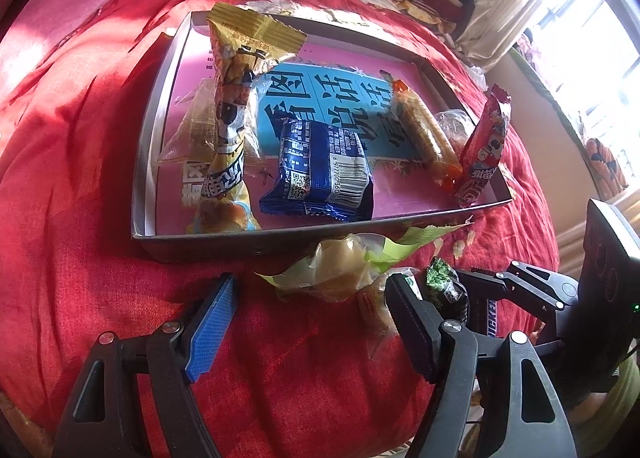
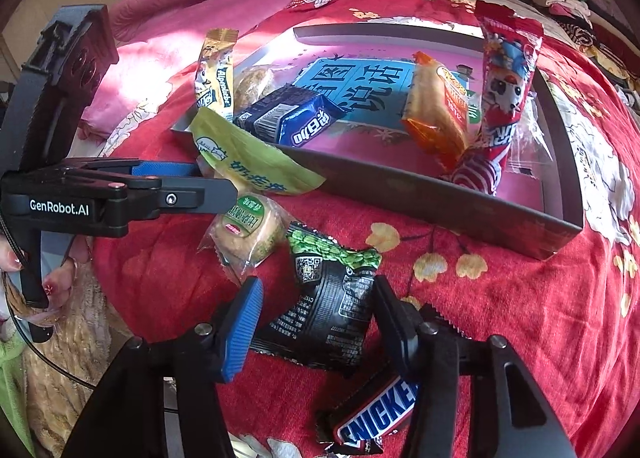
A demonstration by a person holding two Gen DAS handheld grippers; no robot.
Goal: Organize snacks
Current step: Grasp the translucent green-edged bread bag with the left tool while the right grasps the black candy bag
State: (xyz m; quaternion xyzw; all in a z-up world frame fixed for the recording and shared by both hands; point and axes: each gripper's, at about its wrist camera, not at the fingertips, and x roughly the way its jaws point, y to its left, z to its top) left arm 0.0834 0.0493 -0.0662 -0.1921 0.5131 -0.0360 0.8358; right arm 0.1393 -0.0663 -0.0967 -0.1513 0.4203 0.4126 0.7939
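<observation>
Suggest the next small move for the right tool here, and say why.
Probably close the right tool on the black-and-green snack packet. The packet lies on the red bedspread between the fingers, which straddle it but do not yet clearly pinch it, and it is still outside the tray where other snacks sit.

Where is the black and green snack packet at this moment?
In the right wrist view, the black and green packet lies on the red blanket between the right claw fingers, outside the box, beside the Snickers bar.
</observation>
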